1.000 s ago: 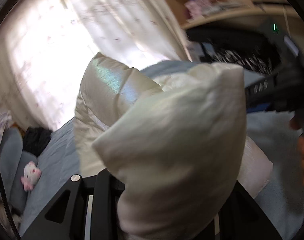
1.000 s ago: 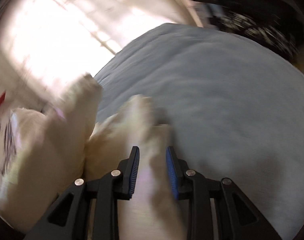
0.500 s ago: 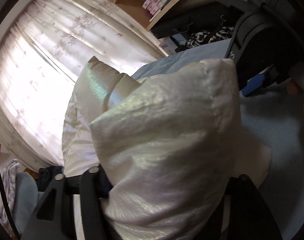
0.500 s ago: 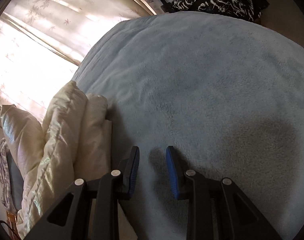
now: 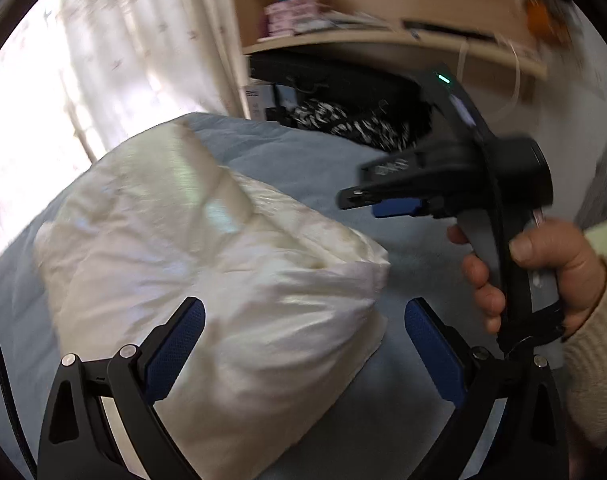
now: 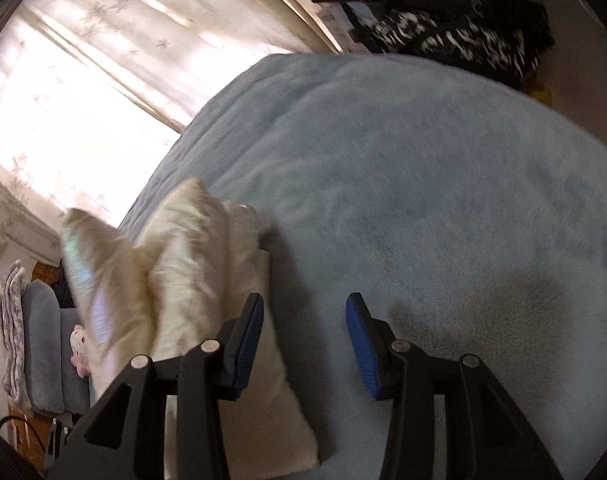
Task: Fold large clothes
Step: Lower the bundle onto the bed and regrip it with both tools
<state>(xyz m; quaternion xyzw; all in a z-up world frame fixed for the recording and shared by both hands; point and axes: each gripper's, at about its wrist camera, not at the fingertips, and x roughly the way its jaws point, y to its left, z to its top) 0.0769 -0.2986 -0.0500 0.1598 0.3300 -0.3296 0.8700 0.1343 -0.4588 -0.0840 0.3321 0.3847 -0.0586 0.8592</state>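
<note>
Folded cream garment (image 5: 207, 280) resting on blue bed (image 6: 423, 168), released; left tool (image 5: 303, 344) wide astride it, right tool (image 6: 303, 340) wide, empty alongside.

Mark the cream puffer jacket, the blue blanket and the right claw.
cream puffer jacket (image 5: 223, 280), left wrist view, middle of the folded bundle.
blue blanket (image 6: 423, 168), right wrist view, bare centre.
right claw (image 6: 303, 344), right wrist view, between fingertips.

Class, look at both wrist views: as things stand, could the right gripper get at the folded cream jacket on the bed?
Probably yes. The right gripper is open over the blue blanket, with the cream jacket lying just beside its left finger. Nothing lies between them. The left gripper, also open, straddles the jacket's other end and might crowd it.
</note>
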